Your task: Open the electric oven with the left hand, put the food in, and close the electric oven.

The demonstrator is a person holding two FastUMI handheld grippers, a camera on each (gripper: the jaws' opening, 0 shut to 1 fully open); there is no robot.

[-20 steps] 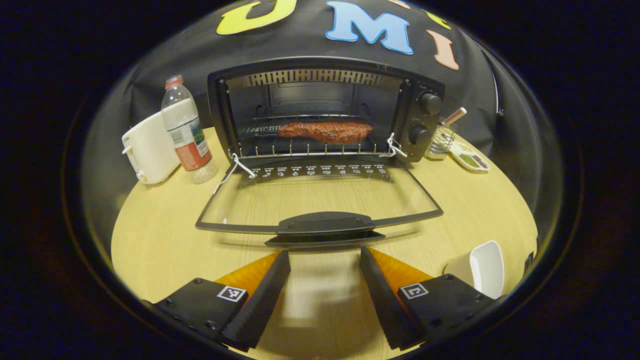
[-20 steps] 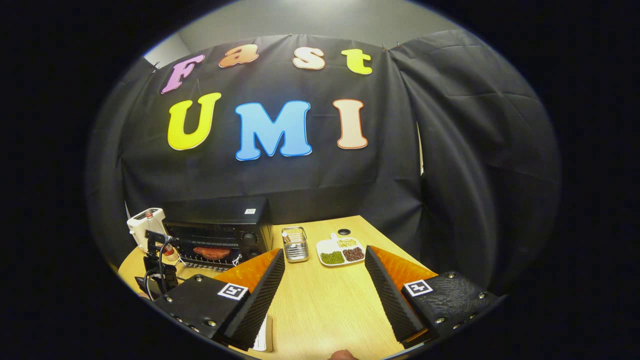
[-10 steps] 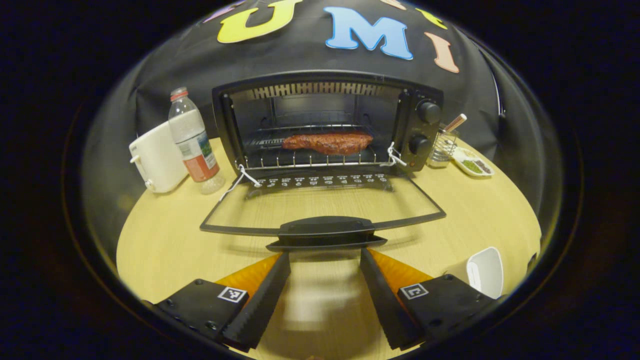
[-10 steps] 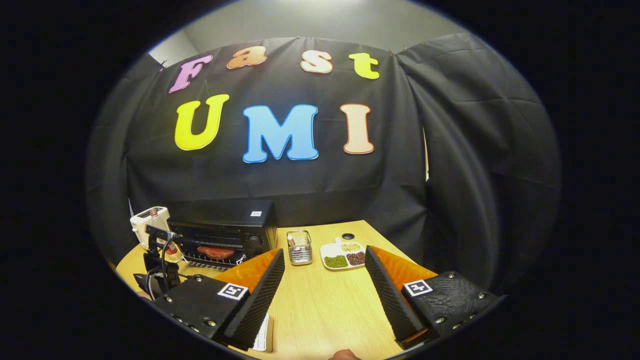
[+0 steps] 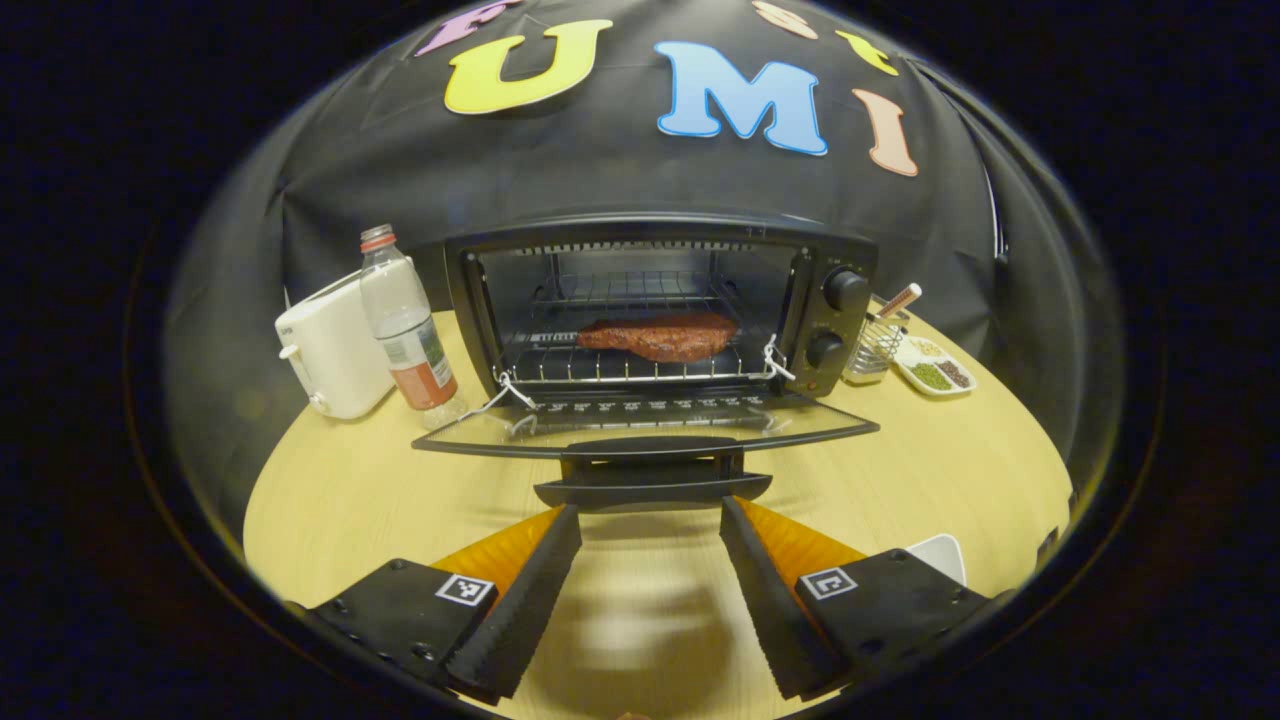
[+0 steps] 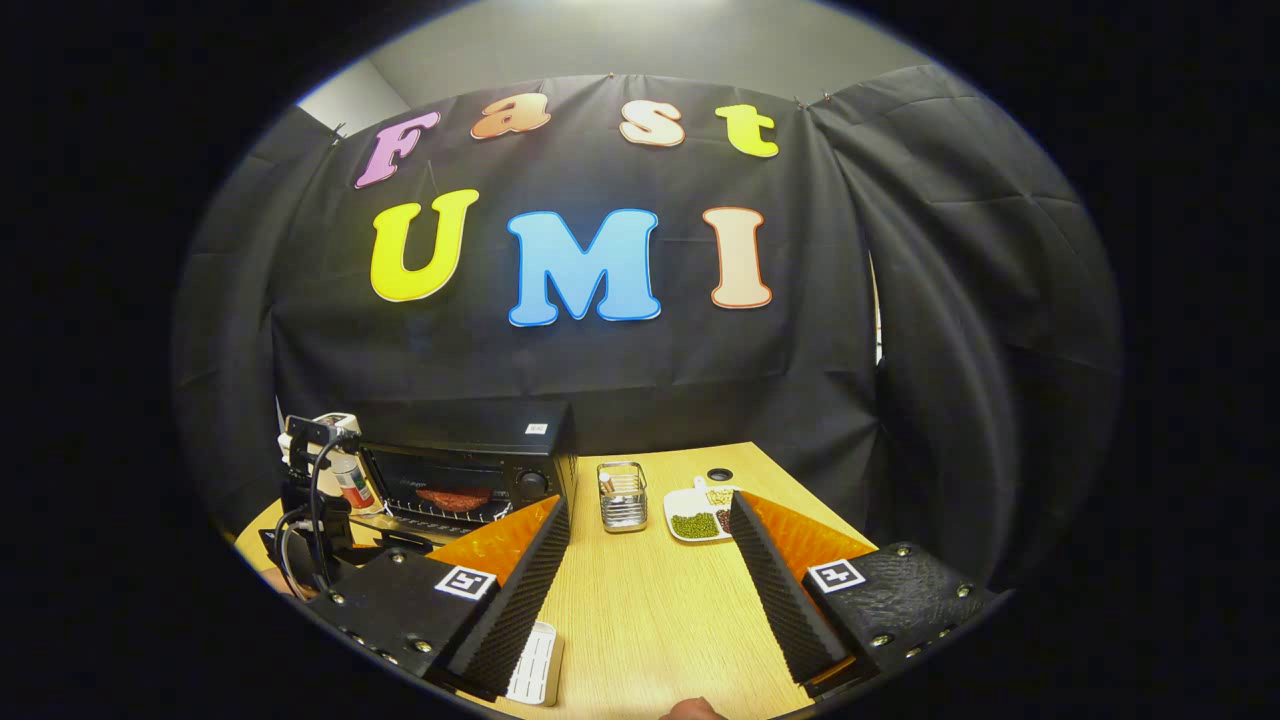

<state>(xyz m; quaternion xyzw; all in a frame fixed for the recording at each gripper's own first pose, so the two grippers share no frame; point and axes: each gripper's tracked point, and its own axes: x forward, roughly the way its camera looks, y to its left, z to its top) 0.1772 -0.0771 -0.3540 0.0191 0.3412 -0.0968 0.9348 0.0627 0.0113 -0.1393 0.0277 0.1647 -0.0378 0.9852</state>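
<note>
— Two fingers of our left hand-held gripper [image 5: 650,520] spread wide, just near the oven door's handle [image 5: 652,480]?
— Yes; food [image 5: 657,336] lies on the oven [image 5: 660,300] rack; right hand-held gripper [image 6: 648,520] spread too.

A: Enclosure?
B: Black cloth wall [image 6: 620,370] hangs in folds behind and to one side, pinned along its top edge; pale grey ceiling [image 6: 640,45] above, lit from overhead.
A: Furniture?
B: One light wood-grain worktop [image 5: 930,460], rounded edge, glossy, with soft shadows.
</note>
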